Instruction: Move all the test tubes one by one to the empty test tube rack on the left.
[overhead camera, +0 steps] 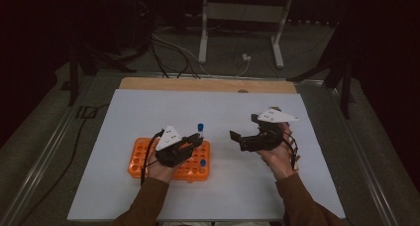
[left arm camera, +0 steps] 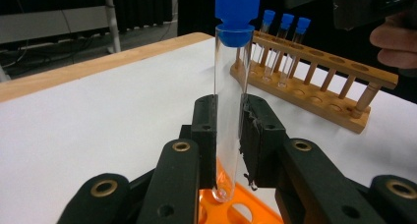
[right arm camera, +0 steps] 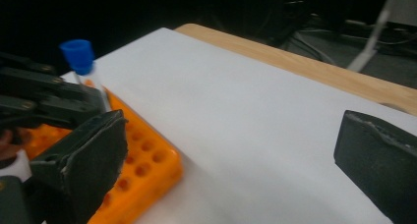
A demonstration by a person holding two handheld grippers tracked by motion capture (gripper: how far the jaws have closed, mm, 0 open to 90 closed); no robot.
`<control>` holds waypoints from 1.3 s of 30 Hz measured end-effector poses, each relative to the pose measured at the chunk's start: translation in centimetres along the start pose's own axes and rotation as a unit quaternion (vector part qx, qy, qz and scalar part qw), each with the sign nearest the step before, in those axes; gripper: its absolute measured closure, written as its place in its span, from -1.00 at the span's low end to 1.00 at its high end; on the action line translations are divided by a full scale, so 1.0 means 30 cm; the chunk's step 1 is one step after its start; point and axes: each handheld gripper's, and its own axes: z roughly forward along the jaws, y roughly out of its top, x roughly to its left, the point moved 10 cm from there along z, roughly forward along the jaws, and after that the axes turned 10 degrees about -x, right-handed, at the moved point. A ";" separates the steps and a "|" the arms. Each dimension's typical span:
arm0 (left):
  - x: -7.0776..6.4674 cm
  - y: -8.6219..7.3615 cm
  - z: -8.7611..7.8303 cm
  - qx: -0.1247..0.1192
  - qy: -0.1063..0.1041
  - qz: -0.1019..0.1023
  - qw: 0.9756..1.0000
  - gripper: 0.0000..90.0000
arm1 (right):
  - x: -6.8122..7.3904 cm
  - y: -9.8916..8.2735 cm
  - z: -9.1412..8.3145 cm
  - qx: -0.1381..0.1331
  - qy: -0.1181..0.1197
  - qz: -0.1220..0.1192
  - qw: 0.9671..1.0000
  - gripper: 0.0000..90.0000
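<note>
Clamping the blue-capped tube upright in your left gripper, you are lowering it toward the orange rack, steadying for a hole, while your right gripper, jaws wide and empty, is hovering at three o'clock.

Between the flat orange plastic tube rack and the right hand-held gripper lies a bare strip of white-covered worktop. The rack's far corner is blocked by an upright clear tube with a blue cap; a second blue-capped tube stands at its near right edge. In the left gripper view, a long wooden peg rack holding three capped tubes bars one side.
</note>
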 end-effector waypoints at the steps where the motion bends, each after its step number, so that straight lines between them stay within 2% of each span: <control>1: 0.001 -0.005 -0.005 0.001 0.002 -0.002 1.000 0.73 | -0.012 -0.005 -0.009 0.001 -0.006 0.000 1.000 -1.00; 6: 0.005 -0.035 -0.023 0.007 0.008 -0.009 1.000 0.73 | -0.058 -0.034 -0.052 -0.004 -0.015 0.022 1.000 -1.00; 12: 0.001 -0.078 -0.035 0.022 0.008 -0.013 1.000 0.73 | -0.076 -0.072 -0.106 -0.001 -0.022 0.022 1.000 -1.00; 19: -0.022 -0.081 -0.069 0.018 0.004 -0.014 1.000 0.73 | -0.119 -0.096 -0.154 -0.011 -0.036 0.040 0.998 -1.00; 29: -0.065 -0.095 -0.108 0.011 -0.014 -0.029 0.999 0.72 | -0.143 -0.102 -0.186 -0.019 -0.043 0.045 0.998 -1.00; 33: -0.083 -0.130 -0.111 0.038 -0.024 -0.021 0.999 0.72 | -0.144 -0.107 -0.187 -0.017 -0.042 0.046 0.998 -1.00; 36: -0.099 -0.179 -0.103 0.078 -0.025 0.007 0.997 0.72 | -0.144 -0.107 -0.187 -0.018 -0.039 0.046 0.998 -1.00; 39: -0.105 -0.183 -0.103 0.083 -0.026 0.015 0.996 0.72 | -0.146 -0.108 -0.189 -0.018 -0.038 0.047 0.998 -1.00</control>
